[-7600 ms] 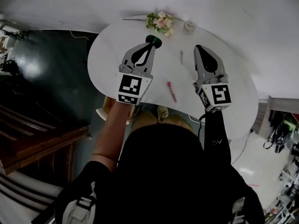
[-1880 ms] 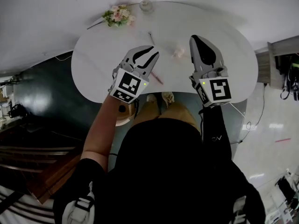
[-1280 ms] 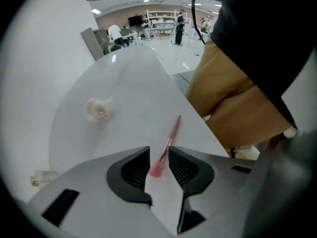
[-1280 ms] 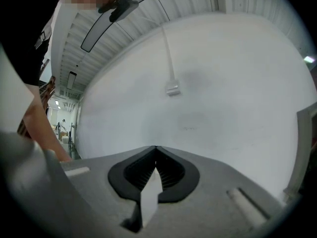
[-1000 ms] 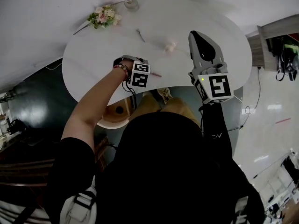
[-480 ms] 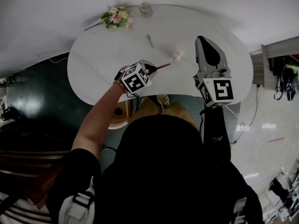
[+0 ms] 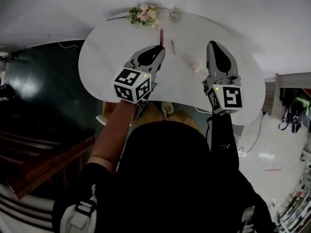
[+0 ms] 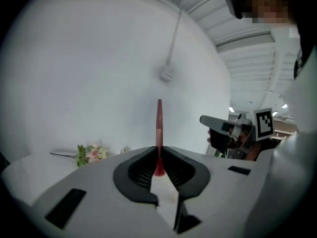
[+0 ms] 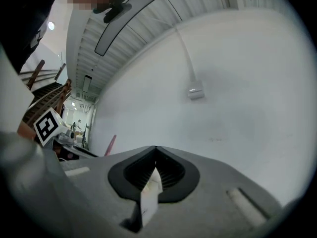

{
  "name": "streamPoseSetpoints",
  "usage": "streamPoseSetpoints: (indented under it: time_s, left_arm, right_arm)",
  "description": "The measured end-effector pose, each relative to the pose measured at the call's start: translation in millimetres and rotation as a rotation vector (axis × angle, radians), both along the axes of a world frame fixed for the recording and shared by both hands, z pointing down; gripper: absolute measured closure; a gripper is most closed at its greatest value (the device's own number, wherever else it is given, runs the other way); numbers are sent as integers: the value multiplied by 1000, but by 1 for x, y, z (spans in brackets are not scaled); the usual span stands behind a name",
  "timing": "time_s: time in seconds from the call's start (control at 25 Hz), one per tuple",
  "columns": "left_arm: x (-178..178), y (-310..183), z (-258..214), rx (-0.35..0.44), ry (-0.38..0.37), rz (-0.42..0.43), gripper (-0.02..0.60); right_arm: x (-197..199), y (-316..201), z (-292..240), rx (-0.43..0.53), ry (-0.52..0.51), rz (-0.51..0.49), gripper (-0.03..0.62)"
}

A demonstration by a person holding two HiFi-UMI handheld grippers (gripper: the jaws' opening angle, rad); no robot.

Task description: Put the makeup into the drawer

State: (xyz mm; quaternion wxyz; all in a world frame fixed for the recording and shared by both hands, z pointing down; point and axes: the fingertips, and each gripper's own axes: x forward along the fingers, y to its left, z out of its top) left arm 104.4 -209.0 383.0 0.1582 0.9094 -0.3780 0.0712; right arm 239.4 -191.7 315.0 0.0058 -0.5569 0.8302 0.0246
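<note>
Nearest us, the left gripper (image 7: 159, 48) is closed on a slim red makeup stick (image 7: 161, 35). In the left gripper view its jaws pinch the stick's lower end and the rest stands out straight beyond the tips, clear of the white table (image 7: 107, 57). Level with it, the right gripper (image 7: 212, 45) holds nothing; the right gripper view shows its jaws pressed together with only bare wall ahead of them.

We judge the task to be at an early step: 1 piece of makeup is picked up and ready to carry, but no drawer shows in any view, so nothing can be counted as put away. The stick has yet to be taken to the drawer, and whatever else on the table counts as makeup would follow it.

Just beyond the right gripper's side lies 1 small pale pink item (image 7: 196, 68), too small to name. A little further lies 1 thin dark stick (image 7: 172, 46), near the red stick's tip. At the far edge sit 1 bunch of flowers (image 7: 144, 14) and 1 small jar (image 7: 175, 14), close together.

In all we count 2 grippers, 1 held stick, 2 loose small items, 1 bunch of flowers and 1 jar
</note>
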Motion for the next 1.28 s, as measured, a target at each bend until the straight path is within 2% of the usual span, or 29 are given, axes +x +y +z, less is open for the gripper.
streamPoseSetpoints:
  time_s: [0.08, 0.16, 0.32, 0.56, 0.84, 1.0, 1.12, 1.28]
  left_arm:
    - [-13, -1, -12, 61, -2, -62, 538]
    - [-19, 0, -16, 86, -12, -81, 538]
    - [-31, 3, -16, 94, -27, -105, 538]
    - [-73, 8, -13, 102, -50, -225, 538]
    - [-166, 31, -7, 99, -106, -444, 538]
    - [-226, 61, -8, 89, -126, -599, 538]
    - [-263, 88, -6, 77, -141, -670, 538]
    - [-308, 123, 1, 58, -233, -761, 538]
  right_arm:
    - [-9, -3, 0, 2, 8, -24, 592]
    - [-19, -5, -1, 4, 6, -49, 592]
    - [-40, -8, -4, 6, 8, -100, 592]
    - [-80, -17, 9, -13, 20, -223, 592]
    - [-181, -25, 24, -36, 0, -454, 592]
    - [-250, -10, 25, -35, 9, -624, 592]
    - [-293, 5, 20, -33, 3, -706, 592]
    - [-345, 24, 19, -50, -16, -793, 592]
